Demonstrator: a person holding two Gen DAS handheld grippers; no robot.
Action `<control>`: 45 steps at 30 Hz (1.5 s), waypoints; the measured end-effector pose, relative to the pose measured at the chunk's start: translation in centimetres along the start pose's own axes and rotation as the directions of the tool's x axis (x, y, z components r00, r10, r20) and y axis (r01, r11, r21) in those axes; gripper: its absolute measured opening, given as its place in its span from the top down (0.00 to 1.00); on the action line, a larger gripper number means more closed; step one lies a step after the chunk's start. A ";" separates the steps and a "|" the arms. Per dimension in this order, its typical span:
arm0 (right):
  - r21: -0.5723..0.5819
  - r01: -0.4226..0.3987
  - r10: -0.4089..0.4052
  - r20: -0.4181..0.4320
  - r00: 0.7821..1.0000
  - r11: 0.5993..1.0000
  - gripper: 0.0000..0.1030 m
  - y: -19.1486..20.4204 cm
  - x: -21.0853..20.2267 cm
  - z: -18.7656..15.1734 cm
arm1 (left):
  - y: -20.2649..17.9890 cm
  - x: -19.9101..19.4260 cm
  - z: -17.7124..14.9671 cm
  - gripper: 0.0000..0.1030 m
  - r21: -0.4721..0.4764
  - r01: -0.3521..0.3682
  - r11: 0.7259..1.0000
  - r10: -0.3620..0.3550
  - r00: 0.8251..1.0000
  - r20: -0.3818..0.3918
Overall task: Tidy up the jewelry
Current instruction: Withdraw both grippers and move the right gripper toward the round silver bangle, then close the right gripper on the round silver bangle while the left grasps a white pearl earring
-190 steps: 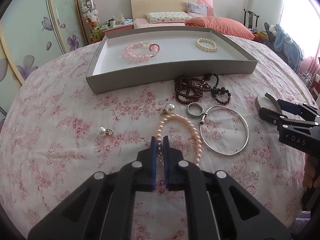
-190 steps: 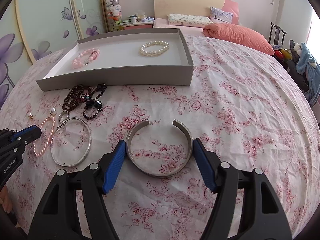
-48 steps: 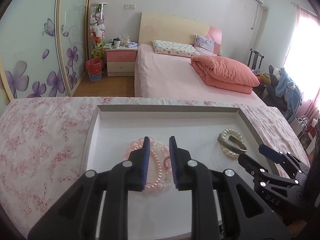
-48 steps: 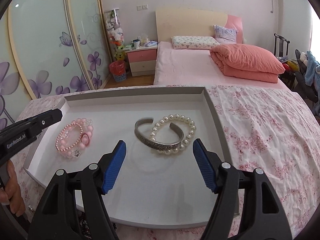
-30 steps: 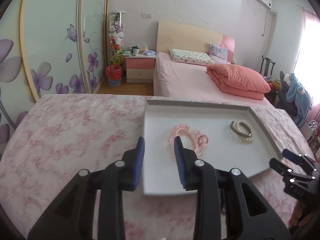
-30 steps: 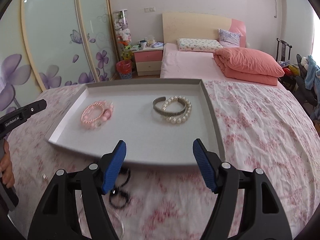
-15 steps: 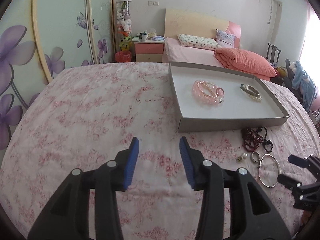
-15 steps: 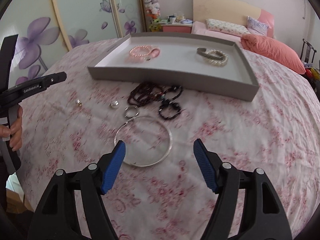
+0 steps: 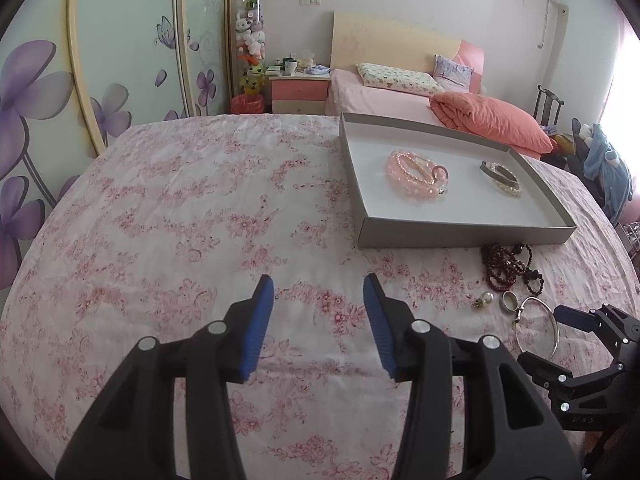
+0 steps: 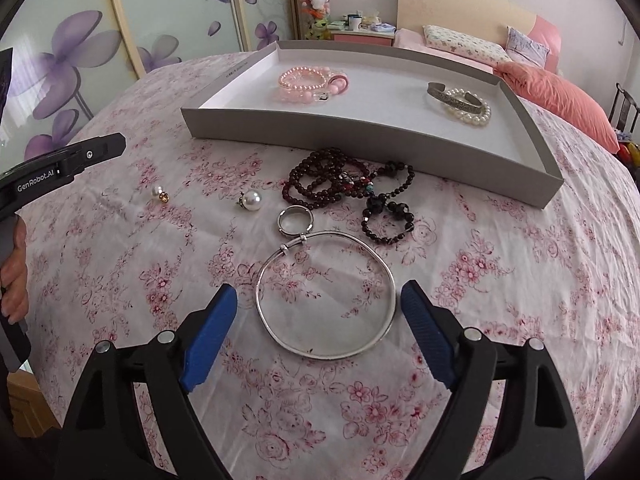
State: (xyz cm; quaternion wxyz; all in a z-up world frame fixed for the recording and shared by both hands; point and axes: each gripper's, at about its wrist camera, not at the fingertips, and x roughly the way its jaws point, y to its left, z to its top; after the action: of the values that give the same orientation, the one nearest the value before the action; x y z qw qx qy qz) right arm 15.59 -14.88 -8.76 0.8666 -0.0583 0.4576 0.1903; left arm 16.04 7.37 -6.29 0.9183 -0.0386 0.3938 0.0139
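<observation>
Now your right gripper (image 10: pixel 318 322), jaws just widened and spread, straddles the thin round silver bangle (image 10: pixel 326 295) without touching it.

Grey tray (image 10: pixel 372 138), pink bead bracelets (image 10: pixel 304 82), dark red beads (image 10: pixel 320 182), silver bangle (image 10: pixel 326 294), pink floral cloth (image 10: pixel 500 280)

Worktop (image 10: pixel 500 264) was covered in a pink floral cloth. Directly on it lay a grey tray (image 10: pixel 360 136), dark bead strands (image 10: pixel 328 184) touching the tray's front wall, a small ring (image 10: pixel 295 219), a large silver bangle (image 10: pixel 326 294), and two pearl earrings (image 10: pixel 250 200) to the left, apart.
</observation>
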 end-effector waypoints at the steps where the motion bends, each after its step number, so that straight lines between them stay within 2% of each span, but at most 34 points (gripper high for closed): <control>1: -0.004 0.000 0.000 0.000 1.000 1.000 0.19 0.2 0.0 0.0 | 0.0 0.1 0.0 0.54 -0.001 0.000 1.000 0.000 1.000 -0.003; 4: -0.021 0.021 -0.021 0.009 1.000 1.000 0.20 0.5 0.0 -0.2 | 0.0 0.4 -0.1 0.54 -0.002 0.001 1.000 -0.001 1.000 -0.011; 6: -0.030 0.029 -0.029 0.025 0.999 0.999 0.28 0.5 -0.1 -0.3 | -0.1 0.5 -0.1 0.54 0.000 0.003 1.000 -0.003 1.000 -0.014; 11: -0.014 0.042 -0.041 0.023 0.999 0.999 0.28 -0.4 -0.5 -0.6 | -0.4 0.8 -0.2 0.54 0.004 0.010 1.000 -0.010 1.000 -0.024; 19: 0.123 0.153 -0.155 0.005 0.988 0.980 0.28 -6.2 -1.4 -1.2 | -1.1 1.0 -0.6 0.51 0.028 0.029 0.999 -0.028 0.999 -0.033; 23: 0.171 0.171 -0.173 -0.008 0.985 0.970 0.27 -8.3 -1.5 -1.2 | -1.5 1.1 -0.7 0.51 0.039 0.038 0.999 -0.037 0.999 -0.038; 28: 0.166 0.167 -0.168 -0.003 0.986 0.972 0.21 -8.5 -1.2 -1.0 | -1.9 1.1 -0.8 0.47 0.049 0.050 0.998 -0.048 0.998 -0.047; 29: 0.164 0.167 -0.170 0.003 0.985 0.972 0.21 -8.5 -1.2 -1.1 | -2.0 1.1 -0.9 0.47 0.052 0.055 0.997 -0.053 0.997 -0.048; 30: 0.161 0.164 -0.167 0.009 0.986 0.973 0.27 -8.4 -1.2 -1.1 | -2.1 1.0 -0.9 0.46 0.056 0.059 0.997 -0.057 0.997 -0.049; 31: 0.157 0.162 -0.167 0.021 0.986 0.974 0.28 -8.4 -1.3 -1.1 | -2.2 0.9 -1.0 0.46 0.063 0.065 0.996 -0.062 0.997 -0.049; 37: 0.154 0.163 -0.172 0.047 0.984 0.975 0.28 -8.3 -1.4 -1.5 | -3.9 0.6 -1.7 0.41 0.140 0.104 0.985 -0.098 0.994 -0.044; 42: 0.154 0.163 -0.171 0.047 0.984 0.975 0.28 -8.3 -1.5 -1.5 | -5.2 1.5 -2.1 0.41 0.178 0.086 0.980 -0.074 0.995 -0.071; 45: 0.154 0.163 -0.171 0.047 0.984 0.975 0.28 -8.4 -1.5 -1.5 | -5.5 2.2 -2.2 0.46 0.166 0.065 0.984 -0.051 0.995 -0.085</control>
State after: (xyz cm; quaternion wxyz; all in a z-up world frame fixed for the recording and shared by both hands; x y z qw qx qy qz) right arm 16.87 -23.41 -9.02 0.8948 -0.0258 0.4379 0.0837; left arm 16.27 1.71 -9.08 0.9016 0.0270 0.4291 -0.0478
